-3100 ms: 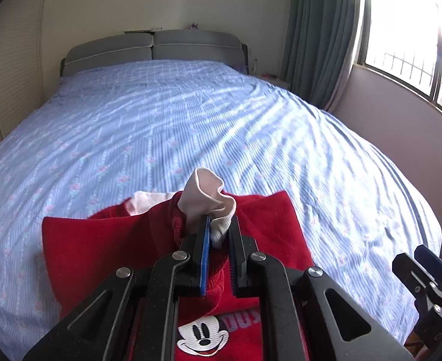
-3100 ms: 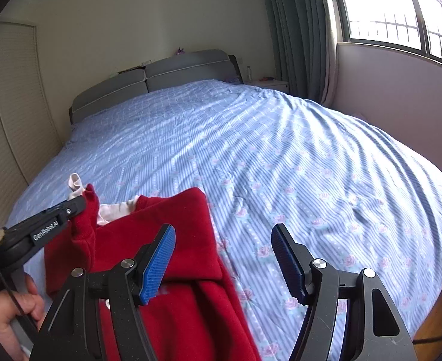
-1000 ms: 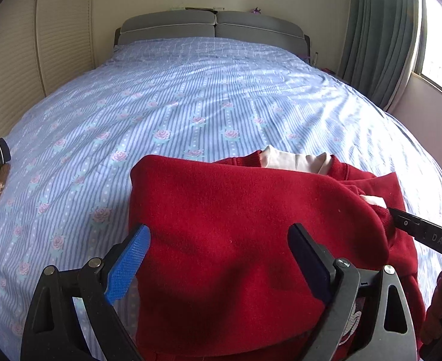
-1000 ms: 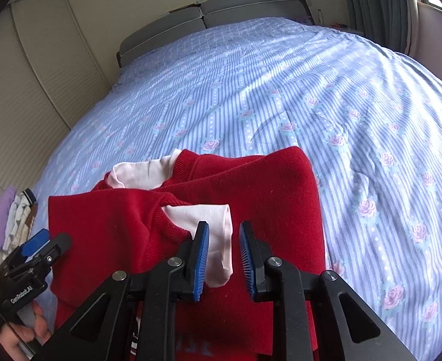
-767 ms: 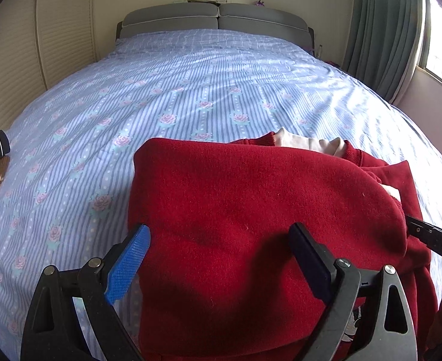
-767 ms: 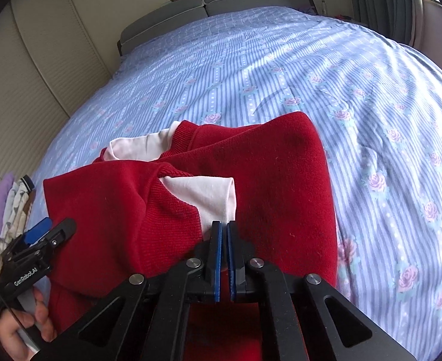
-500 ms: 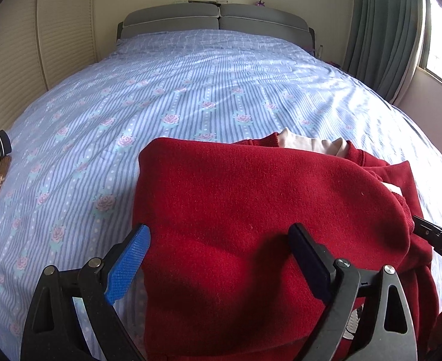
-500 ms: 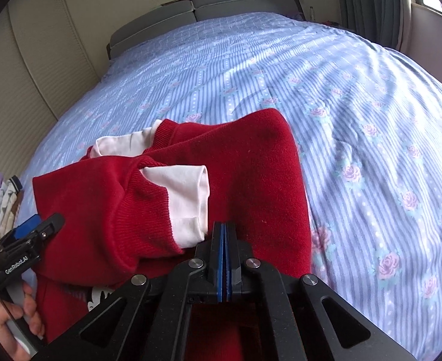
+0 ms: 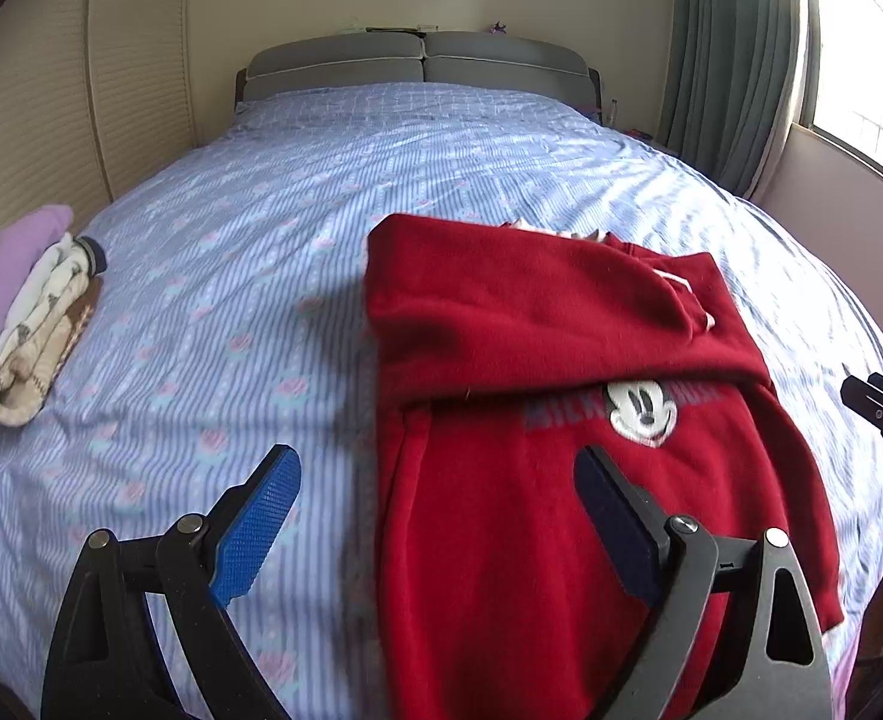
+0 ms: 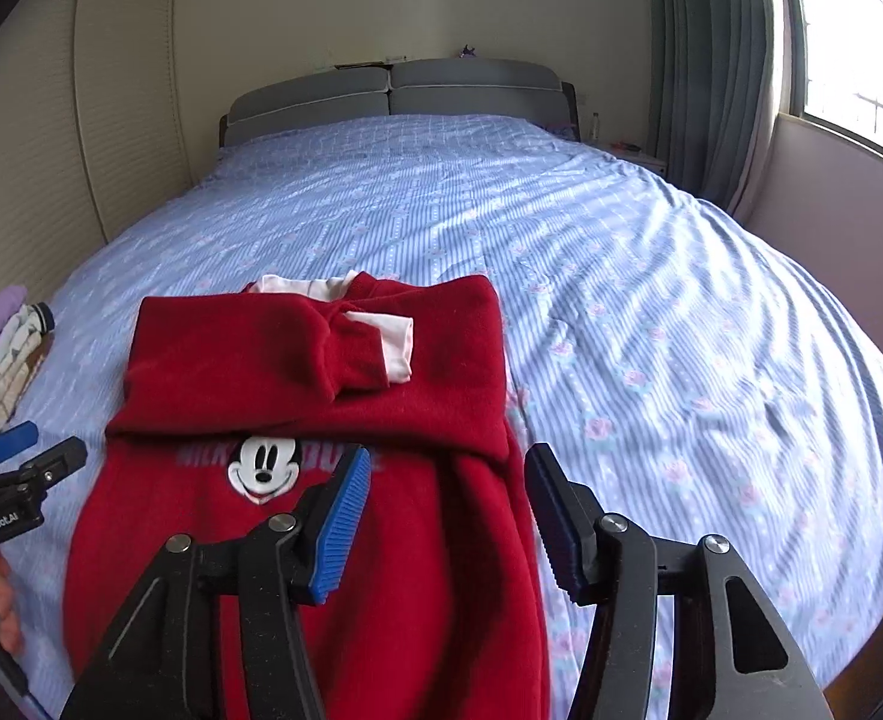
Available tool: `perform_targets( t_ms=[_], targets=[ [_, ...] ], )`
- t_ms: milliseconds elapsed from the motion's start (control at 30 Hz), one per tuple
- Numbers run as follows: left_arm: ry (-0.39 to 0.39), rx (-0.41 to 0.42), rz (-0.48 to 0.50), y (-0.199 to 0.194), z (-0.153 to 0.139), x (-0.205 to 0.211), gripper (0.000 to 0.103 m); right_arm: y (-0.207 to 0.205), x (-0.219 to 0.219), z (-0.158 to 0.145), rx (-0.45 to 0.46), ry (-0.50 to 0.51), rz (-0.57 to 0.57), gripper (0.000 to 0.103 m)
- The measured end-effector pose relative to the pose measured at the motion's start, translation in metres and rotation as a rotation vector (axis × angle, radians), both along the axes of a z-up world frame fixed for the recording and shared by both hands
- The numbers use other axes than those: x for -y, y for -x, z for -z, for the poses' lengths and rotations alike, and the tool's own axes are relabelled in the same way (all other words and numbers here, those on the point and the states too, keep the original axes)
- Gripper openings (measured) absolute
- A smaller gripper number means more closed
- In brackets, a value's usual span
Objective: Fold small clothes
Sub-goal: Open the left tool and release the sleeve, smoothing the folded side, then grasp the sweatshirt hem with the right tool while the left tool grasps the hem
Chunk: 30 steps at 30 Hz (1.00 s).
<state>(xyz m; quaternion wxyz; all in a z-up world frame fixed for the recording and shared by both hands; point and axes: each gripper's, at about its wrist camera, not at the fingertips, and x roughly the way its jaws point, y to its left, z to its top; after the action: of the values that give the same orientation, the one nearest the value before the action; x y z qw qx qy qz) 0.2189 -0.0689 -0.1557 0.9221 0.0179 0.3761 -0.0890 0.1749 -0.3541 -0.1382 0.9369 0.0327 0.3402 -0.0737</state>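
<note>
red fleece sweatshirt lies on the bed, both grippers open above it

the red fleece sweatshirt with a cartoon mouse face on its chest (image 9: 537, 360) (image 10: 321, 396) lies flat on the blue striped, rose-printed bed sheet (image 9: 261, 252) (image 10: 651, 312), at the near end of the bed, well apart from the grey padded headboard (image 9: 423, 63) (image 10: 393, 90). both sleeves are folded across the sweatshirt's upper part, and a pale pink cuff (image 10: 396, 342) shows at the end of the top sleeve. the pale pink collar (image 10: 297, 285) peeks out at the sweatshirt's far edge.

the left gripper (image 9: 435, 516) hangs over the sweatshirt's left edge with its blue-padded fingers spread wide, holding nothing. the right gripper (image 10: 447, 516) hangs over the sweatshirt's right side below the sleeve fold, its fingers also apart and empty.

a small stack of folded clothes, lilac and cream-patterned (image 9: 15, 306) (image 10: 3, 360), sits on the sheet well to the left of the sweatshirt.
</note>
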Motion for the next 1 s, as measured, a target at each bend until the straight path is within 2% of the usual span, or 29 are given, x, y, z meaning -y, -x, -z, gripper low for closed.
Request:
perform_targets(
  t_ms=[133, 267, 367, 500, 1000],
  targets=[
    [0.018, -0.008, -0.040, 0.048, 0.014, -0.017, 0.093, 0.049, 0.000, 0.008, -0.008, -0.014, 0.014, 0.056],
    [0.040, -0.013, -0.078, 0.074, 0.029, -0.023, 0.093, 0.076, 0.002, 0.025, -0.035, -0.035, 0.047, 0.056],
    [0.049, -0.013, -0.098, 0.080, 0.037, -0.026, 0.091, 0.084, 0.006, 0.040, -0.077, -0.047, 0.072, 0.056],
    [0.067, -0.053, -0.104, 0.086, 0.051, -0.027, 0.083, 0.098, 0.012, 0.052, -0.102, -0.056, 0.107, 0.056],
    [0.075, -0.122, -0.094, 0.098, 0.082, -0.023, 0.082, 0.109, 0.025, 0.083, -0.223, -0.181, 0.144, 0.056]
  ],
)
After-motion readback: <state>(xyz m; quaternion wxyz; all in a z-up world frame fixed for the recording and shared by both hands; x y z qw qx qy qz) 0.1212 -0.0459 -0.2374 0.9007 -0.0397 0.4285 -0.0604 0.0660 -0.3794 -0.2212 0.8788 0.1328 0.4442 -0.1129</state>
